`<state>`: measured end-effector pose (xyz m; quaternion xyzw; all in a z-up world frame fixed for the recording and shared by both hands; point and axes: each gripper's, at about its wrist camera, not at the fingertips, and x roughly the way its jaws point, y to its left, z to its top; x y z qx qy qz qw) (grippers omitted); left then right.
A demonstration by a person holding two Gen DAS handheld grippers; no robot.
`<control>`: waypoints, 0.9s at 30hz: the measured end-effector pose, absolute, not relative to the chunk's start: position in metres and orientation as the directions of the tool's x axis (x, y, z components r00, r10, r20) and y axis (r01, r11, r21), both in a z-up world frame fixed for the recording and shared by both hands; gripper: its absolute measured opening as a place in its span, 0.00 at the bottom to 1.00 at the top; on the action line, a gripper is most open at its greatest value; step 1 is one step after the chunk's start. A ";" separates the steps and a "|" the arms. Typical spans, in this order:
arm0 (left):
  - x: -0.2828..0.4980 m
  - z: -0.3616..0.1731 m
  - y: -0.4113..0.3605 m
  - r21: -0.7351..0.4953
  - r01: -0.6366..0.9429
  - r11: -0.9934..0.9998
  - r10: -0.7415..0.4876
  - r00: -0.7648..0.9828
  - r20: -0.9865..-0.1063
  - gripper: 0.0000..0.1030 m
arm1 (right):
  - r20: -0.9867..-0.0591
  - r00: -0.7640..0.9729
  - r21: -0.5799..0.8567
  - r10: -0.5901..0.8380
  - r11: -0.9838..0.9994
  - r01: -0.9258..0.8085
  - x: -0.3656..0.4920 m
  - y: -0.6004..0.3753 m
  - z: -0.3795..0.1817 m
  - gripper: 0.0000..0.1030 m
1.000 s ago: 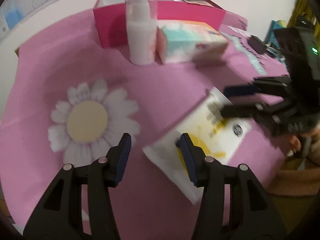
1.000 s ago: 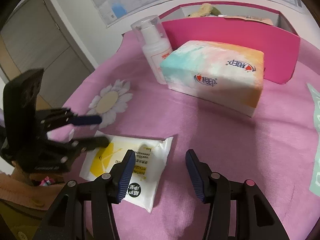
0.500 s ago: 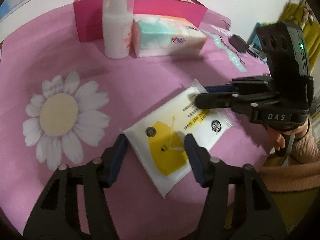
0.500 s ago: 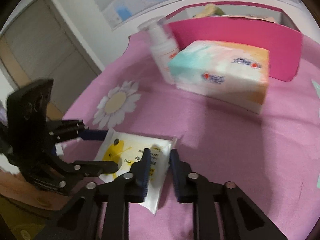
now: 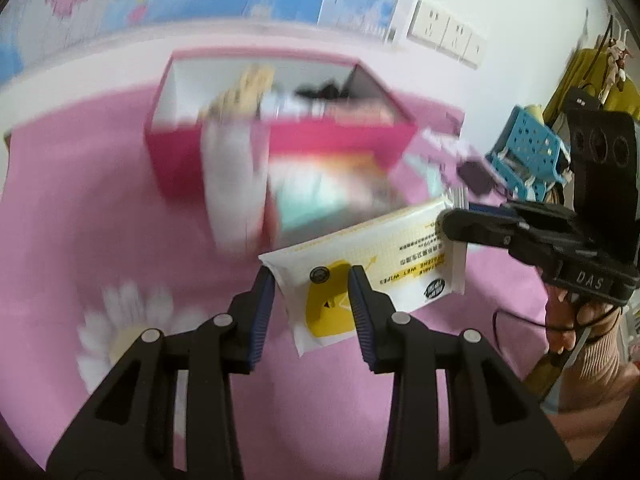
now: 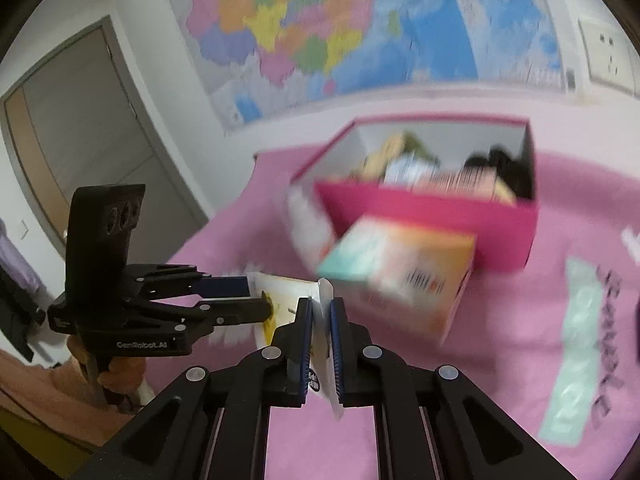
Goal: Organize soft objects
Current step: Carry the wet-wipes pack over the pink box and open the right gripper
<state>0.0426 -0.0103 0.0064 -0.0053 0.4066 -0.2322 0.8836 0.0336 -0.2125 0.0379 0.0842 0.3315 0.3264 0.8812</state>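
Observation:
A white and yellow wet wipes pack (image 5: 392, 256) hangs level above the pink cloth, held at both ends. My left gripper (image 5: 311, 280) has the yellow end between its blue pads; its jaws are closing and the pads press on the pack. My right gripper (image 6: 320, 308) is shut on the thin sealed edge of the pack (image 6: 280, 300). Each gripper shows in the other's view: the right gripper (image 5: 448, 220) at the pack's far end, the left gripper (image 6: 256, 294) opposite. Behind stand a pastel tissue pack (image 6: 400, 276) and an open pink box (image 6: 420, 204) with several items inside.
A white pump bottle (image 5: 234, 184) stands in front of the pink box (image 5: 280, 136), left of the tissue pack (image 5: 332, 192). A daisy print (image 5: 128, 320) marks the cloth at the near left. A blue basket (image 5: 528, 152) sits off the right side. A green printed strip (image 6: 580, 344) lies on the cloth.
Both grippers have closed on the wipes pack and raised it off the cloth. Both views have tilted up, showing the wall map and the inside of the box.

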 end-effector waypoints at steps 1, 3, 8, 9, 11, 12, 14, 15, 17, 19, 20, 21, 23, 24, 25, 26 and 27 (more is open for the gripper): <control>0.049 0.017 -0.015 -0.183 0.412 0.893 -0.412 0.583 -0.701 0.39 | -0.516 0.584 0.358 0.627 0.777 -0.518 0.038 -0.219 0.046 0.08; 0.063 0.034 -0.023 -0.161 0.415 0.896 -0.405 0.611 -0.681 0.39 | -0.486 0.610 0.364 0.626 0.779 -0.510 0.048 -0.228 0.060 0.08; 0.108 0.065 -0.043 -0.114 0.417 0.902 -0.384 0.653 -0.653 0.39 | -0.434 0.683 0.351 0.588 0.808 -0.473 0.090 -0.242 0.086 0.08; 0.116 0.068 -0.047 -0.108 0.413 0.904 -0.378 0.656 -0.653 0.39 | -0.430 0.687 0.359 0.586 0.809 -0.466 0.096 -0.245 0.088 0.08; 0.135 0.071 -0.053 -0.094 0.405 0.910 -0.362 0.661 -0.657 0.39 | -0.427 0.692 0.380 0.582 0.810 -0.447 0.116 -0.251 0.088 0.08; 0.145 0.071 -0.055 -0.097 0.399 0.912 -0.358 0.657 -0.664 0.39 | -0.426 0.692 0.393 0.583 0.808 -0.438 0.125 -0.253 0.087 0.08; 0.160 0.069 -0.059 -0.093 0.388 0.917 -0.343 0.650 -0.678 0.39 | -0.436 0.690 0.406 0.578 0.811 -0.422 0.143 -0.257 0.083 0.08; 0.170 0.067 -0.061 -0.097 0.380 0.920 -0.338 0.643 -0.687 0.39 | -0.440 0.694 0.405 0.570 0.816 -0.413 0.149 -0.257 0.081 0.08; 0.183 0.063 -0.063 -0.102 0.364 0.926 -0.326 0.631 -0.704 0.39 | -0.450 0.696 0.406 0.559 0.823 -0.398 0.162 -0.259 0.076 0.08; 0.197 0.058 -0.068 -0.096 0.350 0.932 -0.309 0.625 -0.717 0.39 | -0.461 0.691 0.426 0.557 0.822 -0.379 0.177 -0.260 0.070 0.08; 0.201 0.057 -0.070 -0.089 0.343 0.935 -0.298 0.624 -0.722 0.39 | -0.462 0.688 0.437 0.560 0.819 -0.373 0.184 -0.261 0.067 0.08; 0.206 0.055 -0.072 -0.082 0.333 0.939 -0.283 0.620 -0.732 0.39 | -0.460 0.685 0.447 0.565 0.814 -0.370 0.189 -0.262 0.064 0.08; 0.217 0.049 -0.077 -0.063 0.319 0.946 -0.255 0.607 -0.753 0.39 | -0.471 0.681 0.460 0.561 0.815 -0.353 0.199 -0.262 0.060 0.08; 0.222 0.046 -0.079 -0.056 0.311 0.949 -0.241 0.599 -0.764 0.39 | -0.475 0.680 0.464 0.558 0.816 -0.345 0.204 -0.262 0.057 0.08; 0.227 0.043 -0.081 -0.051 0.302 0.952 -0.229 0.592 -0.773 0.39 | -0.483 0.681 0.459 0.550 0.822 -0.339 0.207 -0.261 0.056 0.08; 0.230 0.039 -0.082 -0.047 0.291 0.956 -0.216 0.585 -0.782 0.39 | -0.498 0.683 0.450 0.533 0.833 -0.322 0.210 -0.260 0.055 0.08; 0.232 0.037 -0.083 -0.046 0.285 0.957 -0.210 0.580 -0.787 0.39 | -0.509 0.690 0.445 0.515 0.843 -0.301 0.212 -0.261 0.053 0.12</control>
